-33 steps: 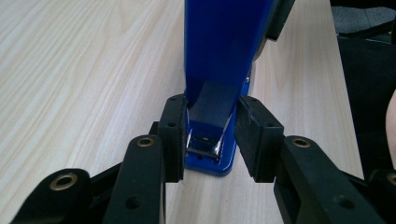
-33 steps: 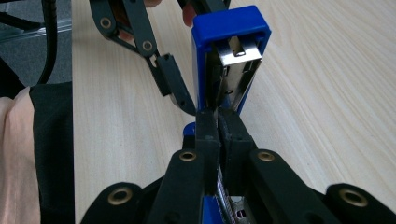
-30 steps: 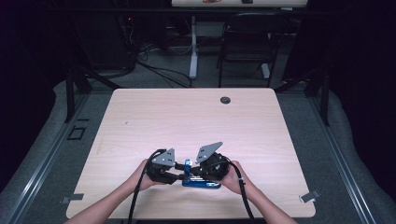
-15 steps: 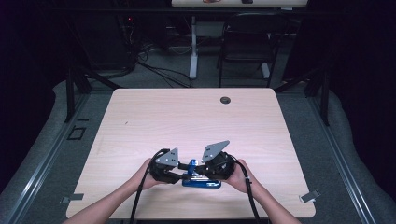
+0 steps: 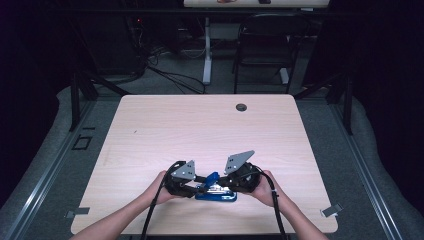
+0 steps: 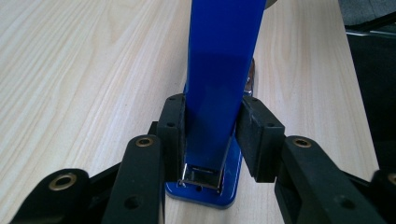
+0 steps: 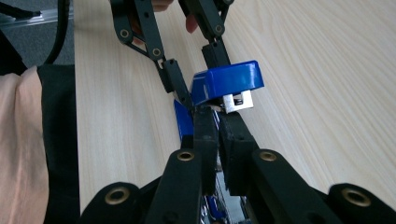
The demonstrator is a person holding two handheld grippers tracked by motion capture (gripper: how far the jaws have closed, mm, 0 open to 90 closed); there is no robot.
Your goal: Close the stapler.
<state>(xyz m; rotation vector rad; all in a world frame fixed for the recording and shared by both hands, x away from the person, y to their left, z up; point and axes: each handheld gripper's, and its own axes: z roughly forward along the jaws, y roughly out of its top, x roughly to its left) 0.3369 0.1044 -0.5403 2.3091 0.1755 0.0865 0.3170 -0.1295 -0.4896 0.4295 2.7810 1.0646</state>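
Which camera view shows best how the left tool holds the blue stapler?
The left gripper view: its two pads press on either side of the stapler top. The right gripper view shows the same grip from the far end. In the high view the stapler is small and partly hidden between both tools.

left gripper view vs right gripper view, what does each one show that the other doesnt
Left gripper view: the left gripper has its two jaws pressed on either side of the stapler's blue top arm, with the metal hinge end and blue base edge below.

Right gripper view: the right gripper is nearly closed on the stapler's lower part, the raised blue head shows with its metal front, and a sleeve lies at the left.

Both: the same blue stapler, held by both grippers, on the light wooden table.
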